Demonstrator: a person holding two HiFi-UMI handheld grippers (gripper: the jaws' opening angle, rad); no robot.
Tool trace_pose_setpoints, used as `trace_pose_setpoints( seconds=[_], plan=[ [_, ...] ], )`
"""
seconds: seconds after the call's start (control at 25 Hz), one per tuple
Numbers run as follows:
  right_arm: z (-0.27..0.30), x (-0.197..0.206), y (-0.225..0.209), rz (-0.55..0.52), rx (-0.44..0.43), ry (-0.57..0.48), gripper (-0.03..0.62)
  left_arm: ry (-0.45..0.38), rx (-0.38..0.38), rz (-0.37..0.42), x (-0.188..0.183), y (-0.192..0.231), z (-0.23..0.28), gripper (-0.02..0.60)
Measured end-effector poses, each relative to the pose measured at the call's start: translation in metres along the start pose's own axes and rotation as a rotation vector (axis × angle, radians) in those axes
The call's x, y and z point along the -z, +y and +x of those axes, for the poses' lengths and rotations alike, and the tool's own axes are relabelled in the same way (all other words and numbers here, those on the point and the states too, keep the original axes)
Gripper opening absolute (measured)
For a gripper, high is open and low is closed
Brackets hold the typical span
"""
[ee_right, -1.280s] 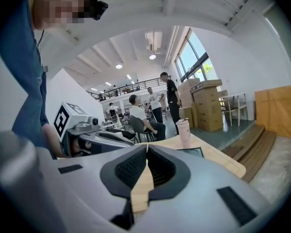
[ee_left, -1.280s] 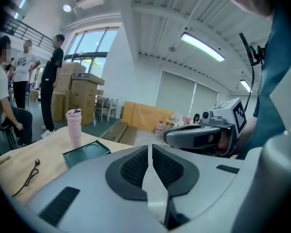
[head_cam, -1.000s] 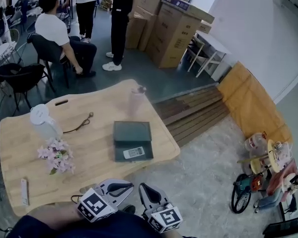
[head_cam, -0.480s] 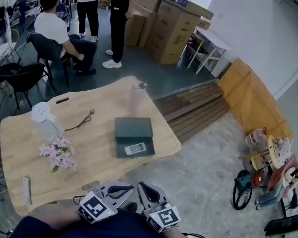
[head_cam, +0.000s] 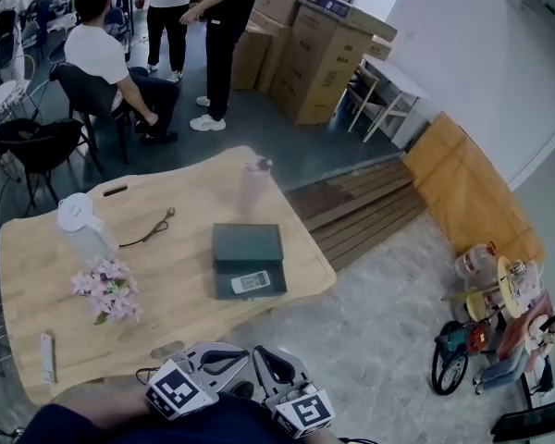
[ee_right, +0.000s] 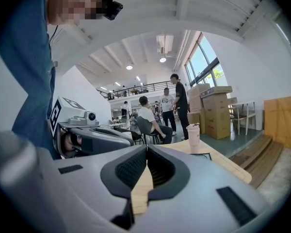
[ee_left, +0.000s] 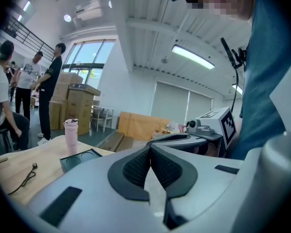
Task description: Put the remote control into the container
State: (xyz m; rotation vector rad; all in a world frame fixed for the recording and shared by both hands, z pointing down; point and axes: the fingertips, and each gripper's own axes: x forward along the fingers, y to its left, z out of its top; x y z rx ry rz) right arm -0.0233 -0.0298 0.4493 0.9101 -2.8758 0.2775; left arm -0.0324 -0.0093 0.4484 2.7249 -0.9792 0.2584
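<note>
We stand at the near edge of a pale wooden table (head_cam: 178, 268) with rounded corners, and we read its top as a clock face with twelve o'clock away from us. At eight o'clock, close to the left edge, lies a pale narrow bar (head_cam: 45, 358). At ten o'clock stands a smooth white jug (head_cam: 81, 229) with a round lid. At the jug's five o'clock, near it, is a soft bunch of pink flowers (head_cam: 105, 290). A thin dark cord (head_cam: 148, 233) curls at the jug's three o'clock.

Our left gripper (head_cam: 231, 356), grey moulded plastic with a marker cube, hangs off the table's six o'clock edge. In the left gripper view its ribbed black pads (ee_left: 136, 168) meet at the tips with nothing between them.

Right of centre sits the container (head_cam: 247, 243), a dark, flat, rectangular tray. The remote control (head_cam: 250, 283), a small pale slab, lies inside it in the near half, at the tray's six o'clock. A tall pink tumbler (head_cam: 254, 185) stands at the tray's twelve o'clock, apart from it.

Our right gripper (head_cam: 268, 365), just beside the left, is likewise closed and empty, its textured pads touching at the tips.

Past the table at one o'clock are stacked brown cardboard boxes (head_cam: 328, 54). At three o'clock long wooden planks (head_cam: 361, 206) lie on the floor.
</note>
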Motion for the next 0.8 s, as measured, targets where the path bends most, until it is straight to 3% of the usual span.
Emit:
trace_pose_setpoints(
  seconds=[0.8],
  plan=[
    [0.003,-0.001,-0.012,0.006,-0.018,-0.005,0.018,0.007,-0.008,-0.007,0.001,0.006,0.013,0.012]
  ],
)
